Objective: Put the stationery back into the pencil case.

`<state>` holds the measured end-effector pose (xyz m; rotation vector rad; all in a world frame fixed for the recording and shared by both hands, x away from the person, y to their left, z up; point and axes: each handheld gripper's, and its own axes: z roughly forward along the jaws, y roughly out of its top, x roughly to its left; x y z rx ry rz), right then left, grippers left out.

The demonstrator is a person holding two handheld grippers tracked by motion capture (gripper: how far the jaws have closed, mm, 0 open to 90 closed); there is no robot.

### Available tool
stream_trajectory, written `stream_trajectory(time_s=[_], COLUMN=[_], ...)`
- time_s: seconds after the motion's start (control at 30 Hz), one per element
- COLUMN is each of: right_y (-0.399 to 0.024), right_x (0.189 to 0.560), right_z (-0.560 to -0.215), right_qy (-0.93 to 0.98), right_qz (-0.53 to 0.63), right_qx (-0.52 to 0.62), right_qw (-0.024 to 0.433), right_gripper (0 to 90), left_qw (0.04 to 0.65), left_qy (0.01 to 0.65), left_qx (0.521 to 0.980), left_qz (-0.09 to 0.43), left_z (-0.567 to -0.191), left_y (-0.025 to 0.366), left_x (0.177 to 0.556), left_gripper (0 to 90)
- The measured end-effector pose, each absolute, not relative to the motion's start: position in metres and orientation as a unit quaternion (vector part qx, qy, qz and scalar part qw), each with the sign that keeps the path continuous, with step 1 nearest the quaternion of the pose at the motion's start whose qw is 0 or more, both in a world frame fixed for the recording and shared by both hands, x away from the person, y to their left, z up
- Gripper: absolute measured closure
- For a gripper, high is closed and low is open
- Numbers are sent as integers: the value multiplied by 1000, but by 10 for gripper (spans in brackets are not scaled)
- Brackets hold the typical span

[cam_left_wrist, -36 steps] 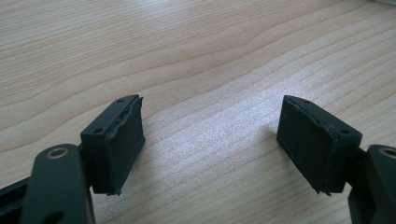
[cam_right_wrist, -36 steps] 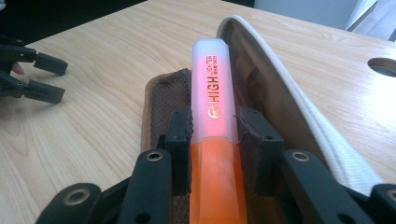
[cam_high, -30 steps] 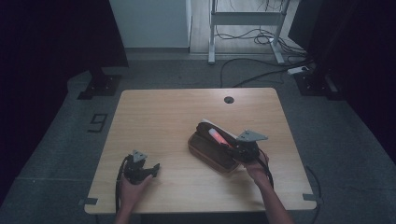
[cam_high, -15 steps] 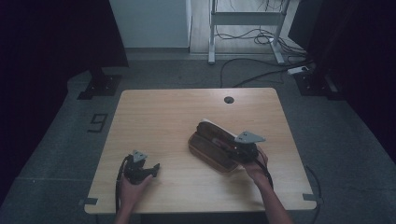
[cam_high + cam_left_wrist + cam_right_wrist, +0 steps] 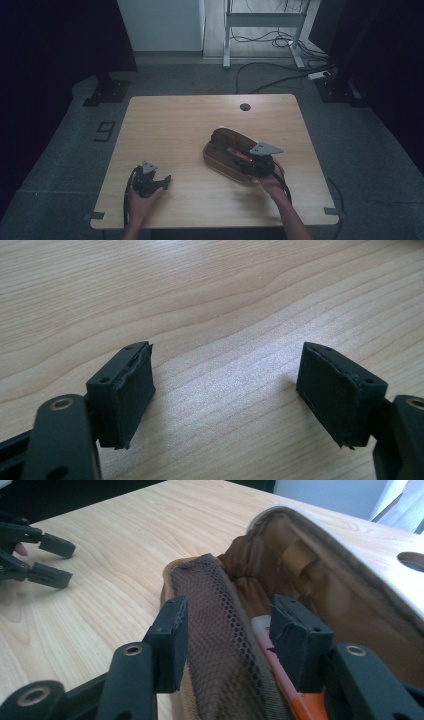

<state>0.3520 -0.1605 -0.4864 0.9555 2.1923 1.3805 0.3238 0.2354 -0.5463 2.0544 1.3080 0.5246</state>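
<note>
An open brown pencil case (image 5: pixel 224 141) lies on the right half of the wooden table (image 5: pixel 175 130). My right gripper (image 5: pixel 246 159) reaches into it from the front. In the right gripper view its jaws (image 5: pixel 230 605) stand apart and have just been opening; the case's brown mesh pocket (image 5: pixel 220 645) runs between them without being pinched. A pink and orange pen (image 5: pixel 282 682) lies in the case beside the right-hand jaw. My left gripper (image 5: pixel 162 181) rests near the table's front left, open, with bare wood between its pads (image 5: pixel 130 390).
A round cable hole (image 5: pixel 244 106) sits near the table's far edge. The left gripper (image 5: pixel 45 555) appears across the table in the right gripper view. Cables and a metal desk frame (image 5: pixel 260 20) lie on the floor beyond the table.
The pink pen, held up above the case a second ago, now lies down inside it. The right gripper's jaws have spread apart. The left gripper has stayed put.
</note>
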Motion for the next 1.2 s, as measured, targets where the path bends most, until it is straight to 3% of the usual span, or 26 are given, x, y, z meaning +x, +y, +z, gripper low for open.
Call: stream_trajectory(time_s=[0.63,1.2], right_y=[-170,-233], right_x=[338,311], right_z=[-493,-514], right_qy=[770,743], right_qz=[489,481], right_qx=[366,414], right_qw=[186,212], right_gripper=[355,316], left_qw=[319,320], left_qy=[497,496], left_qx=[782,783], left_qz=[200,199], left_z=[-546,-546], left_y=[235,235], left_x=[324,324], left_gripper=[227,226])
